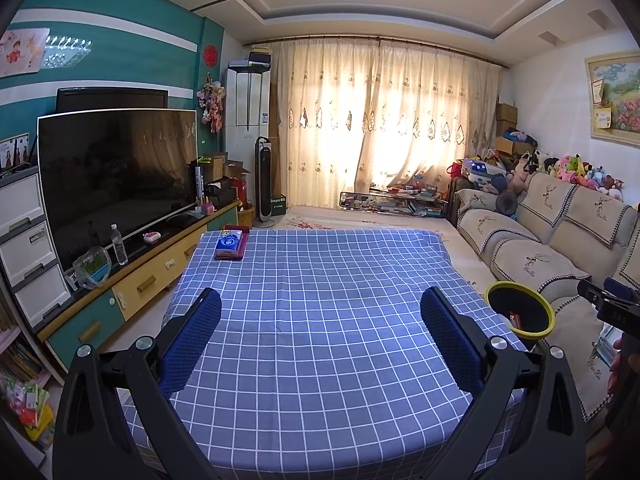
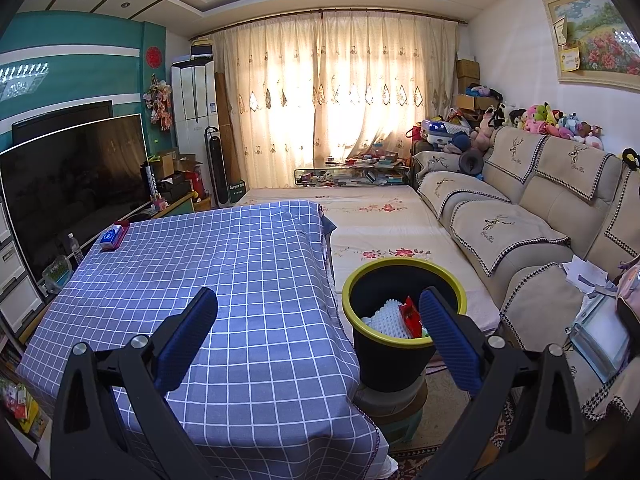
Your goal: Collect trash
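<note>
Matt checked cloth tablecloth (image 2: 240, 264), smooth plastic bin (image 2: 390, 364), dimpled rubbery blue fingers (image 2: 448, 336).

Readable from my claws: "DAS" on the black clamp (image 1: 614, 314) at right; "AIRUN", uncertain, on the dark tube (image 1: 202, 187) beside the television (image 1: 116, 172).

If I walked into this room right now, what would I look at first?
Probably the big blue checked tablecloth filling the middle of the room, with a tissue pack at its far left corner. Next, the black bin with a yellow rim beside the table's right edge, holding a red wrapper and something white. Both the left gripper and right gripper hang open and hold nothing.
</note>
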`<state>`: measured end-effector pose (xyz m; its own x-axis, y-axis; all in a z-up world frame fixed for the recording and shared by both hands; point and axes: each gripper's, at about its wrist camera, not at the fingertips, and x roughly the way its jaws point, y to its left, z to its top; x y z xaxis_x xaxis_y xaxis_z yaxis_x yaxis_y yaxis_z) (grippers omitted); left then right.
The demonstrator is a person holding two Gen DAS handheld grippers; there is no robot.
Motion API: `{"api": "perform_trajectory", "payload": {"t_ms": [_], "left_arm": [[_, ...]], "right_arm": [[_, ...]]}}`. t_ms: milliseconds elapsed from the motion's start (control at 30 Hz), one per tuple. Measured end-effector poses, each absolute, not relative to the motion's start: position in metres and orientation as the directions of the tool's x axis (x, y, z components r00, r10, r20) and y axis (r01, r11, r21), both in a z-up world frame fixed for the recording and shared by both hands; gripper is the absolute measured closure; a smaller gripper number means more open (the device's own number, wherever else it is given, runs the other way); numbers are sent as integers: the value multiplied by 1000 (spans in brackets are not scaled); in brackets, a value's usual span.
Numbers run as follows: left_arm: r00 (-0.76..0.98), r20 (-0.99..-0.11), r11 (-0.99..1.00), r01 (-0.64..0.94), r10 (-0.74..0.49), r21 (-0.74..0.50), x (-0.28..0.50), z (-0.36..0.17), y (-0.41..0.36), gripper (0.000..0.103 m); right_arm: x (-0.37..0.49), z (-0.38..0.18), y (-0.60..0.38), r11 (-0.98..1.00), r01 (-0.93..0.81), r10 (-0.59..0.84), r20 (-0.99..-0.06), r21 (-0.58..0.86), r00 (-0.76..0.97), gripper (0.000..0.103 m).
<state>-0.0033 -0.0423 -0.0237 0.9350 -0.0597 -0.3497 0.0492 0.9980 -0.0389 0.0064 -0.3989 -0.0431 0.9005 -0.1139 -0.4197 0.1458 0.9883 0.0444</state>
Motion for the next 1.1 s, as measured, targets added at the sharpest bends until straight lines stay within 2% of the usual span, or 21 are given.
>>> {"api": "perform_trajectory", "payload": {"t_ms": [733,1100], "left_arm": [[934,-352,998,53,-64,-40,-2,-23,-42,5],[921,-374,994,92,-106,-55,9,-31,-51,5]], "right_arm": [[6,-42,-399,989,144,-113,-422,44,900,7],[10,-53,-394,989,140,-108,-431,42,896,7]]}}
